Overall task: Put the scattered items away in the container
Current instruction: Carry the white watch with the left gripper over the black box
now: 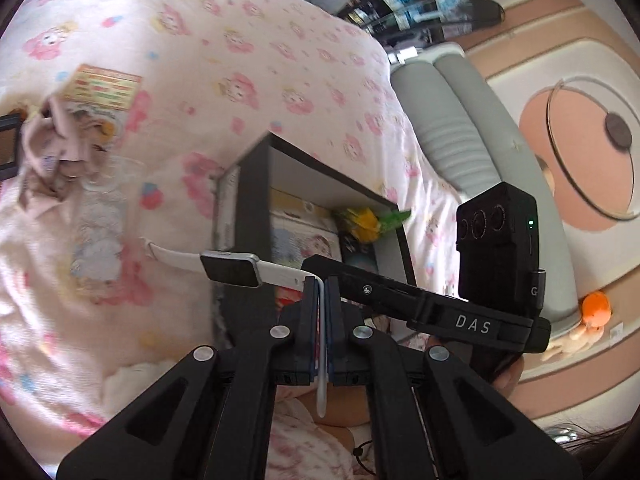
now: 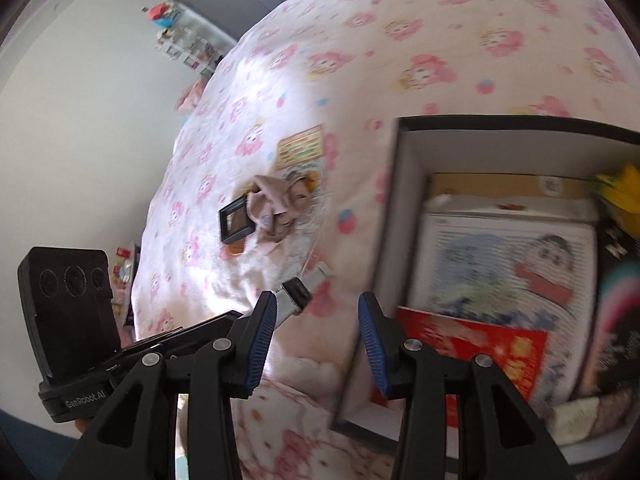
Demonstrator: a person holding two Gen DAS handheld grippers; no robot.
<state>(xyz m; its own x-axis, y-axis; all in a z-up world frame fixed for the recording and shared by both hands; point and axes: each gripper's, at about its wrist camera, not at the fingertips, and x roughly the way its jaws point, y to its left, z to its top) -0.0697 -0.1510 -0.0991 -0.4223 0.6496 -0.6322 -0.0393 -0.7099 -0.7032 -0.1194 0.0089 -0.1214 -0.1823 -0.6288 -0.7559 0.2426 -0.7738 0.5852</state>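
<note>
A white-strapped smartwatch (image 1: 230, 270) with a black face hangs above the bed, and my left gripper (image 1: 322, 286) is shut on its strap. The watch (image 2: 294, 292) also shows in the right wrist view, beside my right gripper's left finger. My right gripper (image 2: 318, 304) is open with nothing between its blue pads (image 2: 264, 332). It hovers near the left wall of the black box (image 2: 404, 184). The box (image 1: 256, 168) lies on the flowered bedcover and holds books and a yellow-green item (image 1: 366, 222).
On the bed lie a pink cloth (image 2: 276, 208), a small black frame (image 2: 236, 220), a printed card (image 2: 300, 146) and a clear plastic cup (image 1: 112, 176). A grey headboard (image 1: 452, 128) and a wall border the bed. My right gripper's camera housing (image 1: 496, 248) is close on the right.
</note>
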